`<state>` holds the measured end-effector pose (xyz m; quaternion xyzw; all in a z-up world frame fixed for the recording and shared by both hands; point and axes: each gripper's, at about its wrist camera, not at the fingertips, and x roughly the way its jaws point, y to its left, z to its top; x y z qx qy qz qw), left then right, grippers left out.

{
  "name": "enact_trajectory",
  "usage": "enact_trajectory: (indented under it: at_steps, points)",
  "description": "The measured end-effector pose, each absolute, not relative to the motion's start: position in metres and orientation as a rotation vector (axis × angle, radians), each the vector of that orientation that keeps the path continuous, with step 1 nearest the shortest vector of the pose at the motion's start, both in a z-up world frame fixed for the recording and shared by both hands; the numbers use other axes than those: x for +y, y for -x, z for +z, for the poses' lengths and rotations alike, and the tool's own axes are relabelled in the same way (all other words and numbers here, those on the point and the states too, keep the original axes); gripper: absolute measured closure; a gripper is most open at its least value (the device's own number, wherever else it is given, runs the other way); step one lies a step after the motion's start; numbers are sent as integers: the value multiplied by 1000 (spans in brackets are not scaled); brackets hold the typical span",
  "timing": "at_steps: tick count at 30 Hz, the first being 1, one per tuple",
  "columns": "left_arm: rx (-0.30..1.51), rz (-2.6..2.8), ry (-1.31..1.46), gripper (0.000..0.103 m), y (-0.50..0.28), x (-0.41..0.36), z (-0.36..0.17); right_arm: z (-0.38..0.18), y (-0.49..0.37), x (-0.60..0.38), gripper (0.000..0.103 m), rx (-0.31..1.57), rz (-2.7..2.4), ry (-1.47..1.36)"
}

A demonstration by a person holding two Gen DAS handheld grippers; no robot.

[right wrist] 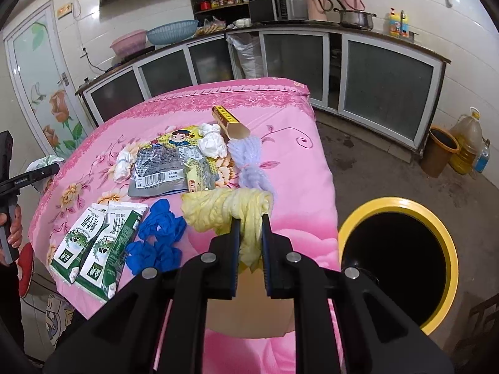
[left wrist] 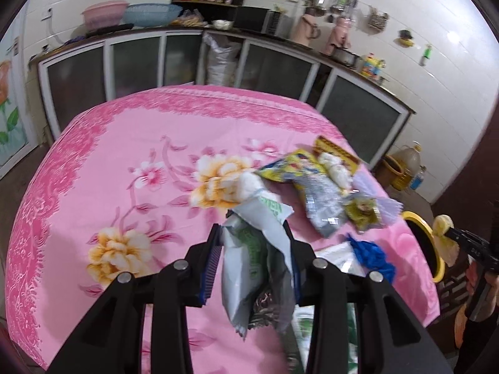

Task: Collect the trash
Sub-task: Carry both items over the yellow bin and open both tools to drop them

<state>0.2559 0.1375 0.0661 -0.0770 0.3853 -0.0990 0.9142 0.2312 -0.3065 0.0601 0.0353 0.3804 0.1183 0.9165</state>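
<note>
Ahead of the right gripper (right wrist: 251, 227), wrappers (right wrist: 162, 171) lay on the table (right wrist: 296, 187); cartons (right wrist: 96, 246) sat to its left, the bin (right wrist: 449, 249) to its right.

A pink flowered cloth (right wrist: 290, 168) covers the table. Behind it a counter (right wrist: 299, 26) runs along the white tiled wall, bearing a pink basin (right wrist: 129, 42), a blue basket (right wrist: 172, 32), a microwave (right wrist: 277, 8), two pink flasks (right wrist: 316, 0) and a steel pot (right wrist: 355, 18). An oil jug (right wrist: 467, 143) stands on the floor beside a brown bucket (right wrist: 441, 151)
</note>
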Motion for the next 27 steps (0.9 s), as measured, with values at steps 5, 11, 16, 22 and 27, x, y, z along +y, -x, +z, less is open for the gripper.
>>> enact_trajectory:
  at_steps: [5,11,16,22,27]
  points:
    - [789,-303,109,68,-254,86,77,59,-220,-331,90,774,212,-100]
    - [796,-444,53,68,-268,4,82,55,-208,-381,90,756,121,-158]
    - [809,-588,6,68,-283,-82,83,51,-198,-433,90,736,-2,-201]
    - [832,-731,-5,68,-297,-169,75,39,-197,-483,90,739,-102,-246]
    - [868,-805,-36,68,-309,-245,60,23,-207,-509,90,749,-132,-290]
